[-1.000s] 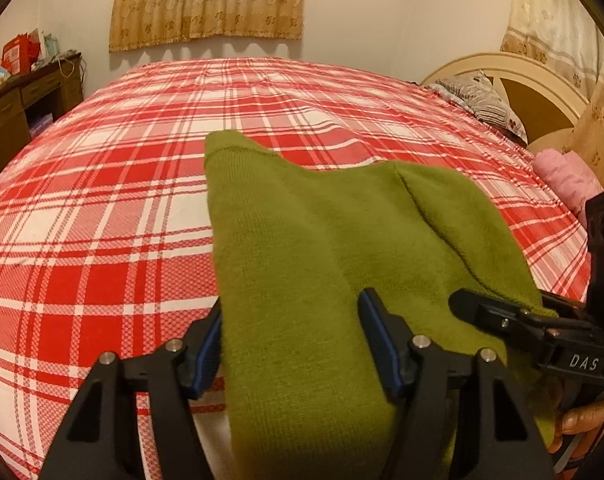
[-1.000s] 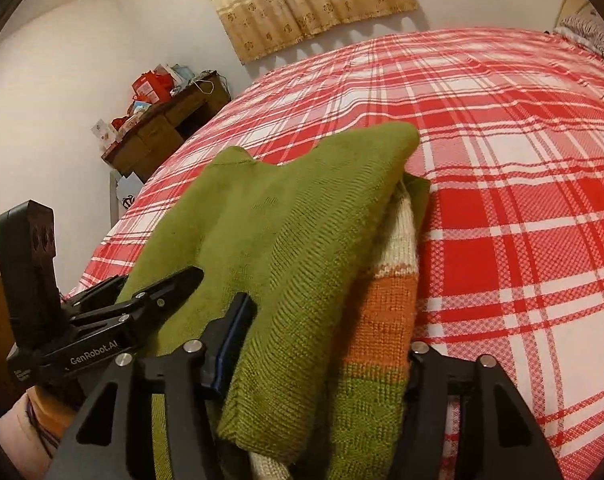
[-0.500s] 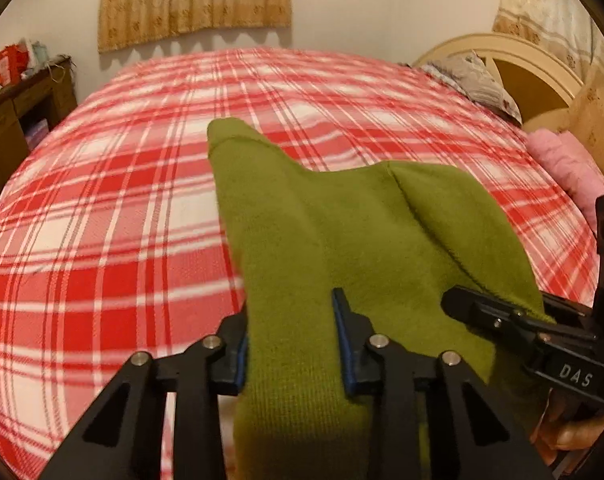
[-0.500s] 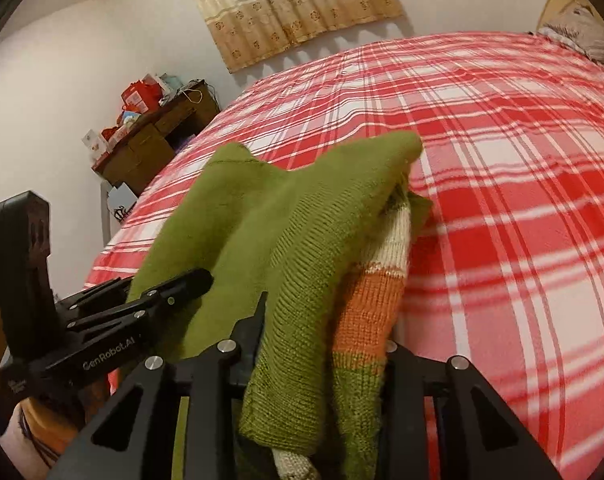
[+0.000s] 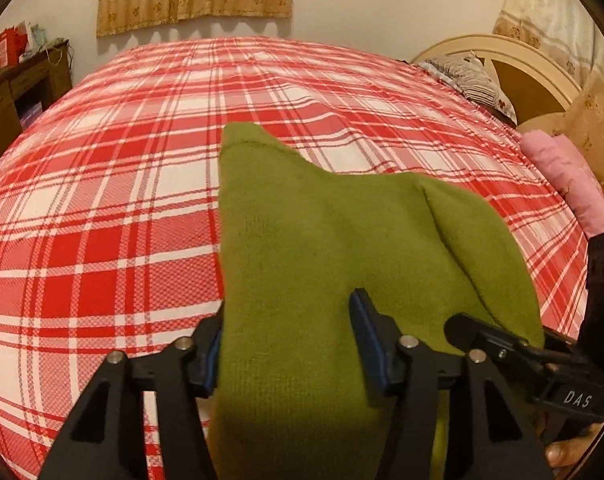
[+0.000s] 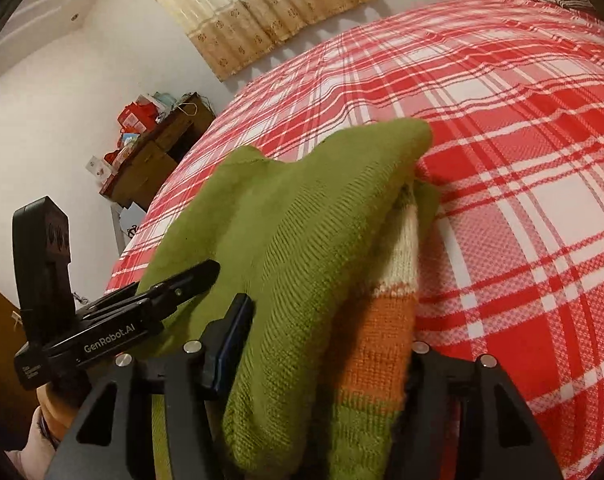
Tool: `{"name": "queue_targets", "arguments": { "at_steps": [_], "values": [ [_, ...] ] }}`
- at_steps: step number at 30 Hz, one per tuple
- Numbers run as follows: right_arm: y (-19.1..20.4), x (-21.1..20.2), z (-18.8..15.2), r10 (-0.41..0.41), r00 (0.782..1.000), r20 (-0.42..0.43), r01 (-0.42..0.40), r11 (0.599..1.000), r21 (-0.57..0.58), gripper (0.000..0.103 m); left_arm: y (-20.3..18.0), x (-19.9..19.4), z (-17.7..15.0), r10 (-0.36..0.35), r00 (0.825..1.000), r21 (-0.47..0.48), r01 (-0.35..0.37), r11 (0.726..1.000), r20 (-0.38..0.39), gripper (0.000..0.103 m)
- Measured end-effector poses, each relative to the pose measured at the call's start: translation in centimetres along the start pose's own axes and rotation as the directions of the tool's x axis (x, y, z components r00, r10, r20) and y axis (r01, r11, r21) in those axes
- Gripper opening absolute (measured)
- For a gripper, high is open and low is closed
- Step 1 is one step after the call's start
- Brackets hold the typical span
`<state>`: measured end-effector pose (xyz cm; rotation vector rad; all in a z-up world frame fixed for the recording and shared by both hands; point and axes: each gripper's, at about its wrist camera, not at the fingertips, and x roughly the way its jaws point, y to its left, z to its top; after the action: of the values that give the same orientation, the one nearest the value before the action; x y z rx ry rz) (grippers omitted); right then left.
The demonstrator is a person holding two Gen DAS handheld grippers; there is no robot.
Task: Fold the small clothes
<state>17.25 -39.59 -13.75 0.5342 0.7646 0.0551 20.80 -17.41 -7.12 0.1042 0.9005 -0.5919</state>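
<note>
Left wrist view: my left gripper (image 5: 287,344) and right gripper (image 6: 326,344) straddle the folded green sweater (image 5: 342,248) unclenched on the bed (image 5: 101,200); mostly folded, I judge.

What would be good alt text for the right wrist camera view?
The right gripper, its fingers apart, straddles a folded green sweater with orange and cream stripes, lying on a red plaid bedspread. The left gripper rests beside it.
</note>
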Motion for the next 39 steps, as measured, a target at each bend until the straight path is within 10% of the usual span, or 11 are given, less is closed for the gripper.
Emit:
{"name": "queue_targets", "arguments": {
  "at_steps": [5, 39],
  "values": [
    [3.3, -1.7, -0.6, -0.099, 0.994, 0.056, 0.104, 0.989, -0.105, 0.036, -1.4, -1.5, -0.4, 0.071, 0.996, 0.067, -0.074, 0.995, 0.047, 0.035],
    [13.2, -7.7, -6.2, 0.017, 0.989, 0.144, -0.003, 0.995, -0.098, 0.035, 2.2, -11.5, -5.7, 0.164, 0.975, 0.008, -0.167, 0.986, 0.151, 0.034]
  ]
}}
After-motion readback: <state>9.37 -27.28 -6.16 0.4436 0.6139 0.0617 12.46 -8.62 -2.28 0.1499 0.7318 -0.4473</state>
